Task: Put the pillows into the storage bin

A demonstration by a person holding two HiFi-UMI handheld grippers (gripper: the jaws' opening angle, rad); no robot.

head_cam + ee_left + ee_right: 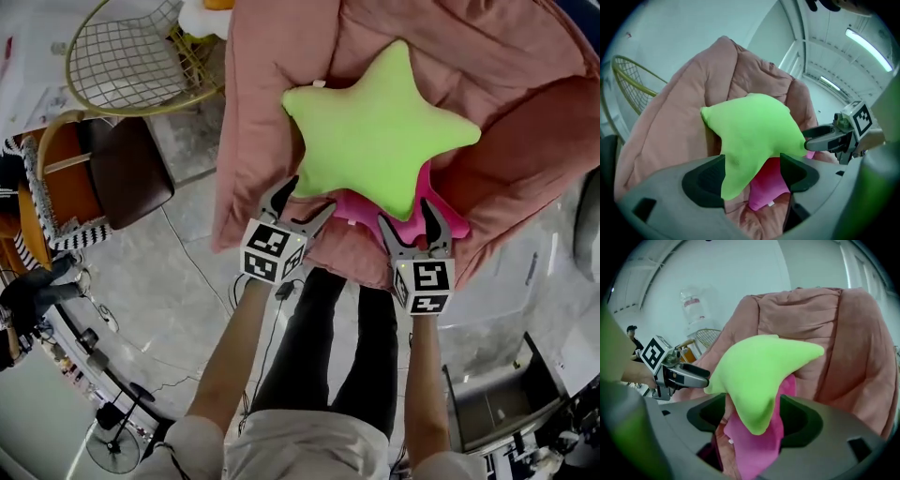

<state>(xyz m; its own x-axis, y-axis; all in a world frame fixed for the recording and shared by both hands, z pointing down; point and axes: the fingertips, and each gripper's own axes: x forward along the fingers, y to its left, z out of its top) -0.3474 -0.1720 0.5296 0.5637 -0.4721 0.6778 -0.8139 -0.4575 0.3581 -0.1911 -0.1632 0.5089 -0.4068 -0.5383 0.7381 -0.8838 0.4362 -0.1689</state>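
**Two open grippers at a star pillow on a padded seat**

The padded salmon-pink seat (pixel 506 122) is filling the upper part of the head view and is standing on a pale, veined floor (pixel 159 281). To its left a gold wire chair (pixel 131 56) and a brown chair (pixel 127 169) are standing. At lower right a grey open-topped container (pixel 497 403) is sitting well apart from the pillows.

The green star pillow (pixel 380 131) is lying on the seat, on top of the pink pillow (pixel 361 208). The left gripper (pixel 313 193) and the right gripper (pixel 406 214) are each reaching to a lower arm of the green star. In each gripper view that arm is lying between jaws that are standing apart, not clamping it.

The green star is covering most of the pink pillow. The frame is cutting off the seat at top and right, and the clutter at the left edge is too small to identify.
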